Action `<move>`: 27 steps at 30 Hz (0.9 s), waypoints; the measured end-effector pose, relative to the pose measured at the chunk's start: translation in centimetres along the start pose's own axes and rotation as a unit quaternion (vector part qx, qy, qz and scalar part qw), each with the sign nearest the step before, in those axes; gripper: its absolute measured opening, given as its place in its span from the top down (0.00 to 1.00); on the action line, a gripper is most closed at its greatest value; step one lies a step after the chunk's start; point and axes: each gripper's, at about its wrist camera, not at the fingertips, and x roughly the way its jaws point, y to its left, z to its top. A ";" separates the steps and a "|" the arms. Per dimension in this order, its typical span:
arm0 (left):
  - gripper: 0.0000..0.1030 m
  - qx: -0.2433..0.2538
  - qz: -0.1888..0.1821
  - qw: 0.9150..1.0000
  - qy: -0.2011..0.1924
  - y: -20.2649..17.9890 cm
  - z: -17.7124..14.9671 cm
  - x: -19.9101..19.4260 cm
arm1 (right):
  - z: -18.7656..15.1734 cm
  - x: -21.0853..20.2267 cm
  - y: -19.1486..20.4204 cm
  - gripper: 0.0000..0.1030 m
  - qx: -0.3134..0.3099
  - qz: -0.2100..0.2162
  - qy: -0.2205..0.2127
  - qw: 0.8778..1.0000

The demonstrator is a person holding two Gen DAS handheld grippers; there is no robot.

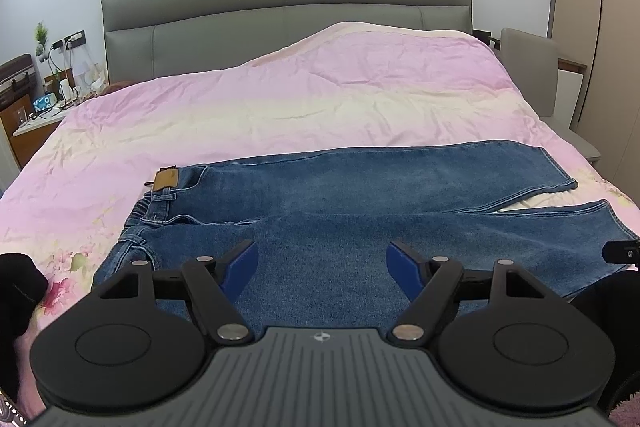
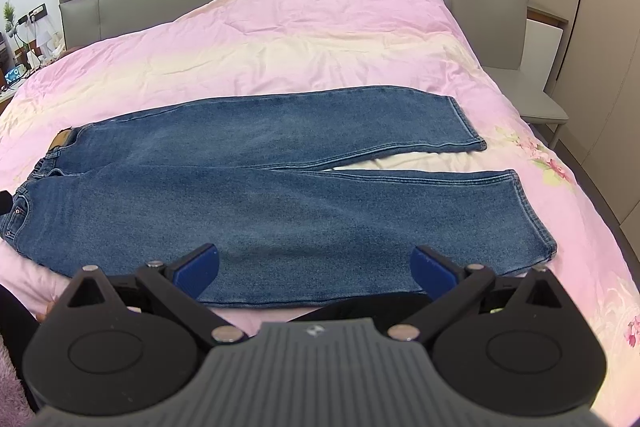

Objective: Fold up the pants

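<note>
**Blue denim pants lie flat across the bed, both claws released above the near leg**

The blue denim pants (image 2: 280, 187) are spread unfolded across the near part of the pink quilted bedcover (image 2: 320, 39), running left to right. The waistband, with its tan leather patch (image 1: 166, 179), is at the left end; the two legs reach to the right and part slightly toward the hems, where a sliver of pale cover shows between them. One leg lies farther away, the other nearer the edge of the bed.

The left gripper (image 1: 322, 265), black with blue finger pads (image 1: 240, 267), hangs over the upper part of the near leg, just right of the waistband and hip. Its jaws are spread wide, with denim seen between them but not pressed by either pad; nothing is grasped.

The right gripper (image 2: 316, 267) is over the same near leg, toward its middle and close to the near edge of the fabric. Its blue pads (image 2: 198, 269) also stand wide apart, released, holding nothing; the leg's hem lies off to its right.

Beyond the pants the bedcover rises in a soft hump toward the grey upholstered headboard (image 1: 280, 11). To the far left a cluttered nightstand (image 1: 44, 107) stands by the wall; to the right of the bed is a grey chair (image 2: 504, 27), with pale wardrobe doors (image 2: 600, 27) behind it.
</note>
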 end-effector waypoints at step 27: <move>0.16 0.008 -0.013 1.000 0.001 -0.7 0.2 0.3 | -0.1 -0.5 -0.7 0.05 0.021 -0.011 0.001 1.000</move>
